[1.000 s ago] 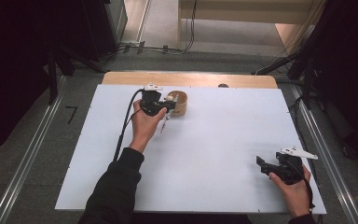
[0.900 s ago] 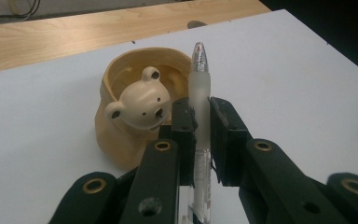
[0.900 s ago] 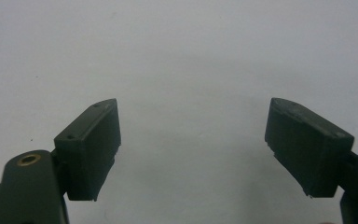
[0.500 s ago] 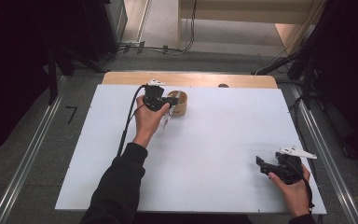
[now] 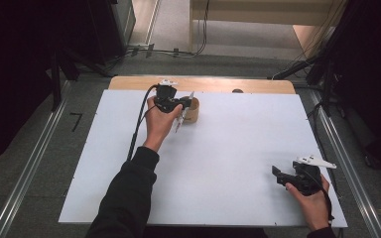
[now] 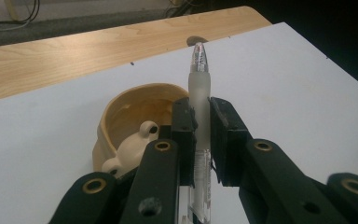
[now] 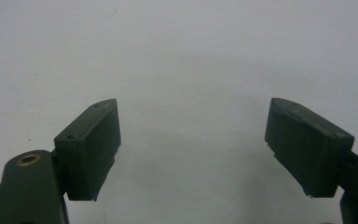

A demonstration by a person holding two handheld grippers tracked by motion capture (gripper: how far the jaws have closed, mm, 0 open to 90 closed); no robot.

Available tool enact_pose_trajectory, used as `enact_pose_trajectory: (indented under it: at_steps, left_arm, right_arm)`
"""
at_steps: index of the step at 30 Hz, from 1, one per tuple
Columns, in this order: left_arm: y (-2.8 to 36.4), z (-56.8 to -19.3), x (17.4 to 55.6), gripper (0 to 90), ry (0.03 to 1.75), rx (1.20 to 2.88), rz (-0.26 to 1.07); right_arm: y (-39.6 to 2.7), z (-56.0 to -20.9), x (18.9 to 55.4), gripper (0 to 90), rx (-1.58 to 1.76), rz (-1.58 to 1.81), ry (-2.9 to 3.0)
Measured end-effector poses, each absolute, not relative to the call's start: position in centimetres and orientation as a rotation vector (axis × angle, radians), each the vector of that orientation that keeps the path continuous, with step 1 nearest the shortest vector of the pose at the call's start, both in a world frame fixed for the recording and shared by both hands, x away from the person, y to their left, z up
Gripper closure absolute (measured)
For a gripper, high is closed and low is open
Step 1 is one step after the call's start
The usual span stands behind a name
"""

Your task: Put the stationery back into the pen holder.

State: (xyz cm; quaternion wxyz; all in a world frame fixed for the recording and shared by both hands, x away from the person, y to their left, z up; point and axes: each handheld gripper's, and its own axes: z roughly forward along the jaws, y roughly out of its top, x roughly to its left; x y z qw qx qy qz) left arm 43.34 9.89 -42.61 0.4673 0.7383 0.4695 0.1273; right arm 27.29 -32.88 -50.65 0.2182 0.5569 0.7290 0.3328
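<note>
My left gripper [image 5: 182, 103] [image 6: 202, 123] is shut on a clear frosted pen [image 6: 199, 93] [image 5: 184, 110], gripped at mid-length and held nearly upright. Just behind and left of the pen stands a tan ceramic cup [image 6: 130, 121] [image 5: 192, 110] with a small pale frog figure [image 6: 135, 147] on its near rim. The pen's tip rises above the cup's right edge. My right gripper [image 5: 279, 174] [image 7: 193, 144] rests low over the white board [image 5: 228, 148] near its front right corner, jaws wide apart with nothing between them.
The white board covers most of a wooden table [image 5: 258, 85] whose bare strip shows at the far edge. A small dark hole [image 6: 196, 40] sits in the wood there. Metal rails [image 5: 30, 163] run along both sides on the grey floor.
The left hand has carried the pen slightly farther toward the cup and tilted it more upright. The right gripper has stayed where it was.
</note>
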Motion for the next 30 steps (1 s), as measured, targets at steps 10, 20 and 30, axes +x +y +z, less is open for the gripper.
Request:
enact_pose_trajectory:
  at_steps: [10,20,30]
  left_arm:
    - [9.3,-42.1,44.1,81.2,1.150,1.806,0.316]
    - [8.7,-41.4,45.0,81.3,1.143,1.801,0.326]
    - [8.9,-41.1,45.7,81.2,1.150,1.790,0.337]
  right_arm:
    - [-32.9,-50.7,27.4,16.4,1.538,0.925,2.025]
    - [-33.1,-50.8,27.4,16.5,1.539,0.926,2.024]
    - [-33.0,-50.8,27.5,16.5,1.542,0.927,2.027]
